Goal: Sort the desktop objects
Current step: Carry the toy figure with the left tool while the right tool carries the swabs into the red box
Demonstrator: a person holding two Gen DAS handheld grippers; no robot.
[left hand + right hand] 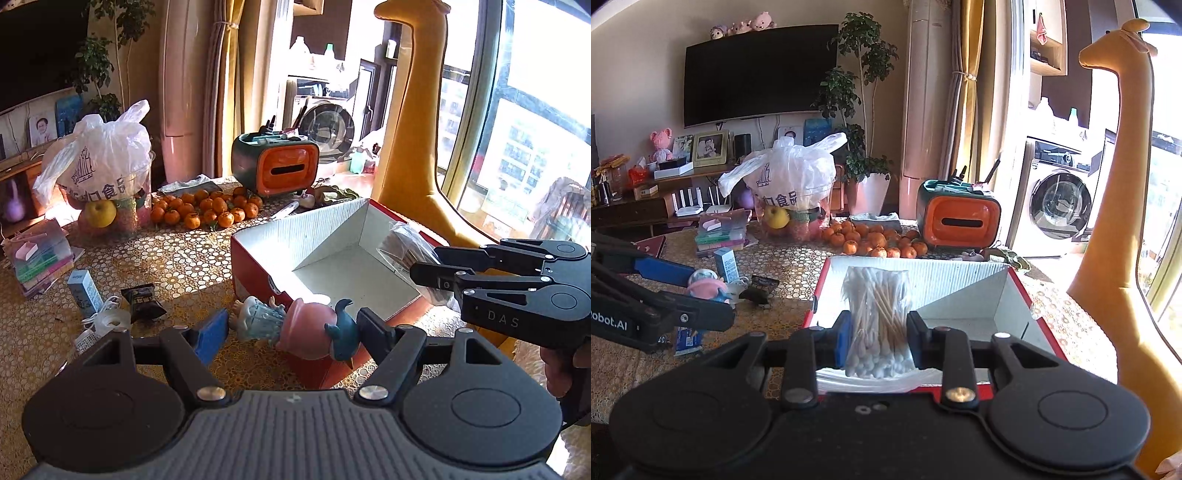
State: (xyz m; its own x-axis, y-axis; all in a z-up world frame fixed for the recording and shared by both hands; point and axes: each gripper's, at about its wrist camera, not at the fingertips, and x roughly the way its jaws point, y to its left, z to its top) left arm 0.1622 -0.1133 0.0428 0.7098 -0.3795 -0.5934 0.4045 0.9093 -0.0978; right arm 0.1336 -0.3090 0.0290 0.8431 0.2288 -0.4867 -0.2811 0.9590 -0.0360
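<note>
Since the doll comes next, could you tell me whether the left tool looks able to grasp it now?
Probably yes: the doll lies between the open left tool's fingers, nothing blocking. The right tool holds cotton swabs over the box.

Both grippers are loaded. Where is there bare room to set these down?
The red box floor is bare beyond the cotton swab bag. Open tablecloth lies between box, tangerines and books. It is crowded around the milk carton, dark wrapper and figurine.
</note>
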